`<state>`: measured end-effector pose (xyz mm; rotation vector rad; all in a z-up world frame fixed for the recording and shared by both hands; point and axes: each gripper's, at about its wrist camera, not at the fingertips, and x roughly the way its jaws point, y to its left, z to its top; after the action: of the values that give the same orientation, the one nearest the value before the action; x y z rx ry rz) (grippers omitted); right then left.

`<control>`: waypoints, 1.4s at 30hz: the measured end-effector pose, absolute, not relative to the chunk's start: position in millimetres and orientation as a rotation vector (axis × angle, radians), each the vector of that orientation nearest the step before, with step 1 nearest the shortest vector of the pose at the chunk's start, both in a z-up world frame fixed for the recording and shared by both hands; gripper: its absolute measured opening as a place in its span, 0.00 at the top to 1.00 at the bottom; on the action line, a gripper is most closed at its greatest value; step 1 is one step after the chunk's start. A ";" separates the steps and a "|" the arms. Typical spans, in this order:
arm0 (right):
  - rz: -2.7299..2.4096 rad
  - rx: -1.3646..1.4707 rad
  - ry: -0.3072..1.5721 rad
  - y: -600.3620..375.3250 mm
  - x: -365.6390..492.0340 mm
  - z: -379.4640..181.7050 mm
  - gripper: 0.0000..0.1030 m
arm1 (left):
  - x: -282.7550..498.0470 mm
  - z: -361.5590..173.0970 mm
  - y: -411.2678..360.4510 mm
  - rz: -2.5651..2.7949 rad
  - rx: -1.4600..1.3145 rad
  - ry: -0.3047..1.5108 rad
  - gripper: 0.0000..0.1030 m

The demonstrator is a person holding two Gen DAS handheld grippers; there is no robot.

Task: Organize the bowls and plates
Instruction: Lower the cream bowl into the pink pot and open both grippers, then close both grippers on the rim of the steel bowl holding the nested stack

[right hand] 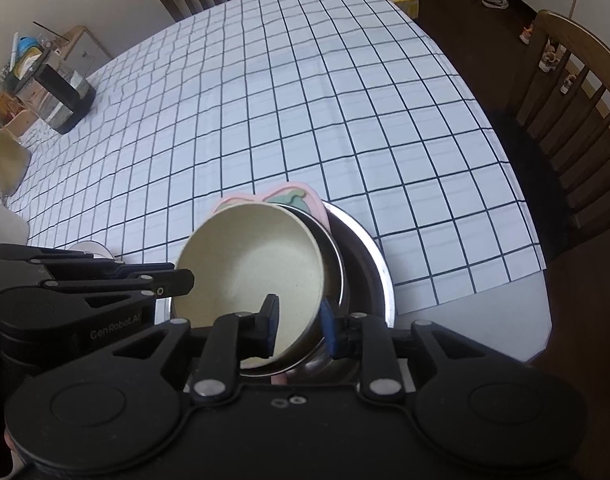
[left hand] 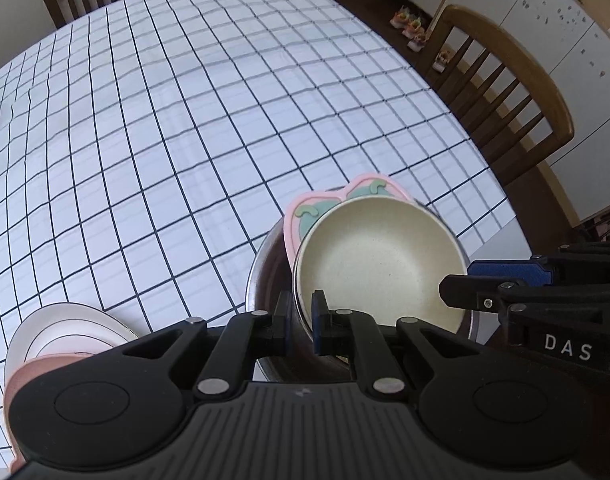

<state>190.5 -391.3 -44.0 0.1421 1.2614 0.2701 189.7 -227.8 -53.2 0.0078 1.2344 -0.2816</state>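
A cream bowl (left hand: pixel 379 260) sits tilted in a nested metal bowl, inside a large steel bowl (left hand: pixel 265 276), on top of a pink strawberry-shaped plate (left hand: pixel 369 186). My left gripper (left hand: pixel 303 320) is shut on the near rims of the nested bowls. My right gripper (right hand: pixel 299 320) straddles the rim of the cream bowl (right hand: pixel 253 264) and metal bowl (right hand: pixel 337 264), closed on it; it also shows in the left wrist view (left hand: pixel 481 284). The pink plate (right hand: pixel 297 196) pokes out behind. The large steel bowl (right hand: pixel 375 264) sits near the table's corner.
White plates and a pink dish (left hand: pixel 65 340) lie at lower left. The checked tablecloth (left hand: pixel 185 120) covers the table. Wooden chairs (left hand: pixel 517 92) stand at the right and far side. A black and clear container (right hand: pixel 63 96) and clutter stand at the far left.
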 end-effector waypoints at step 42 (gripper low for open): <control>0.340 0.016 0.993 -422.7 139.1 -21.5 0.03 | 116.1 -50.0 -178.9 -0.219 -0.082 0.990 0.25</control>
<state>139.1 -422.7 -21.5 0.0163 0.9935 0.3404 116.1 -178.9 -50.0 -0.0816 0.9897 -0.2192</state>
